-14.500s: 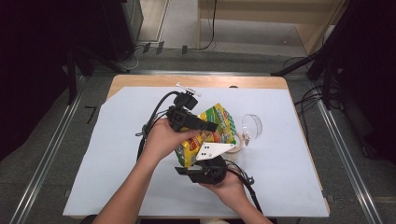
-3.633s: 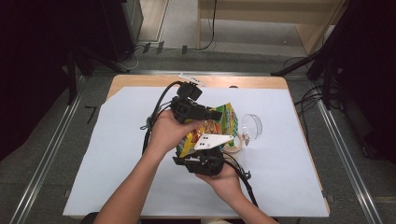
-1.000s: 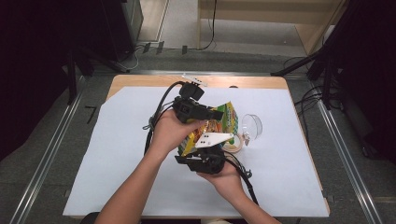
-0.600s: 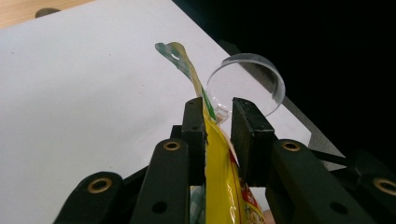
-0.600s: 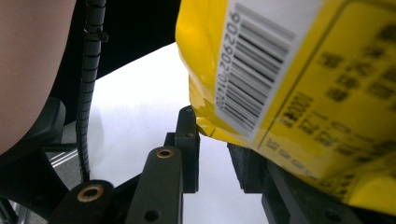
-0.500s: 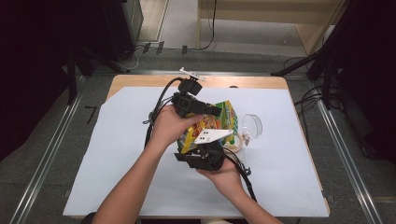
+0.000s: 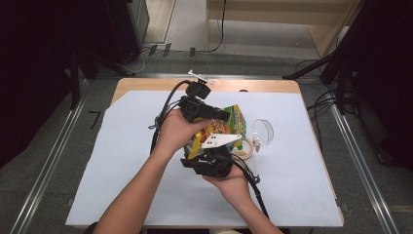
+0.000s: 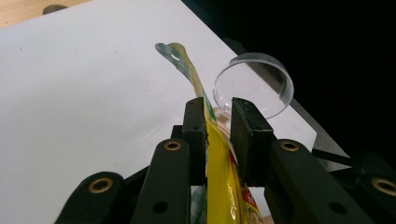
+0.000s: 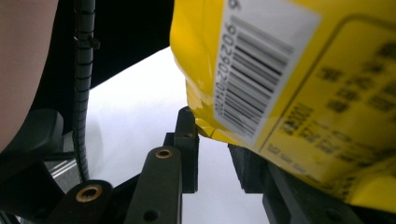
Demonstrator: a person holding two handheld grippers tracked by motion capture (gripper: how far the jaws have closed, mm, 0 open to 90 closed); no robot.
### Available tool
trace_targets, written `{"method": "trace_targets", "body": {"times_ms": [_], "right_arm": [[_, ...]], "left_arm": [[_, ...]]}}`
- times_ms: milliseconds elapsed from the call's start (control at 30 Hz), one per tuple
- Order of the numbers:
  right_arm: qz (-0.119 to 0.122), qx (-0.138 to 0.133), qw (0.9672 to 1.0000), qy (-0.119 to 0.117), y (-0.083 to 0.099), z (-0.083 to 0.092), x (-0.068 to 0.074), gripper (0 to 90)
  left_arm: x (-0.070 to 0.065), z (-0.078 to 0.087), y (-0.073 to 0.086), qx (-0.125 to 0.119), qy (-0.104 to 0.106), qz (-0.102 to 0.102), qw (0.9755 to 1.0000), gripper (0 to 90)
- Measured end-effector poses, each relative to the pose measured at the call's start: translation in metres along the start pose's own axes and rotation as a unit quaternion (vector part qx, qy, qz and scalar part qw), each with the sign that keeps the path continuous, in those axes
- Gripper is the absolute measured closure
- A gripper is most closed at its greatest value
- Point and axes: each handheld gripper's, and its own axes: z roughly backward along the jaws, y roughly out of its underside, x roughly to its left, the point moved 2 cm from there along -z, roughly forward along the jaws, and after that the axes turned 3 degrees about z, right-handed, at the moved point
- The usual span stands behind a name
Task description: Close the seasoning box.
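Two hand-held grippers meet over the middle of a table covered with a white sheet, both at one yellow snack bag. High view: the left gripper reaches in from the left along the bag's upper edge; the right gripper, bearing a grey three-cornered plate, sits just below it at the bag's near end. The bag is lifted off the sheet between them. Left gripper view: the jaws stand close together on the thin yellow edge of the bag, which runs upright between the pads and appears to be pinched by both. Right gripper view: the bag's lower corner, with its barcode label, dips into the narrow gap between the jaws; the left pad touches it, while contact at the right pad is hidden by the bag, so a firm grip cannot be confirmed. Just right of the bag stand a clear round lid and a tape roll, near each other.
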Motion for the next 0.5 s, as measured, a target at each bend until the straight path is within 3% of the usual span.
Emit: {"method": "trace_targets", "body": {"times_ms": [233, 500], "right_arm": [[-0.006, -0.015, 0.9999, 0.005, -0.0016, -0.0004, 0.0023, 74.4], [-0.010, -0.007, 0.9998, 0.017, -0.0022, -0.0002, 0.0010, 74.1]], "left_arm": [[-0.0023, 0.0009, -0.0029, 0.005, -0.006, -0.005, 1.0000, 76.8], [-0.0021, -0.0019, -0.0044, 0.004, -0.008, -0.005, 0.9999, 77.2]]}}
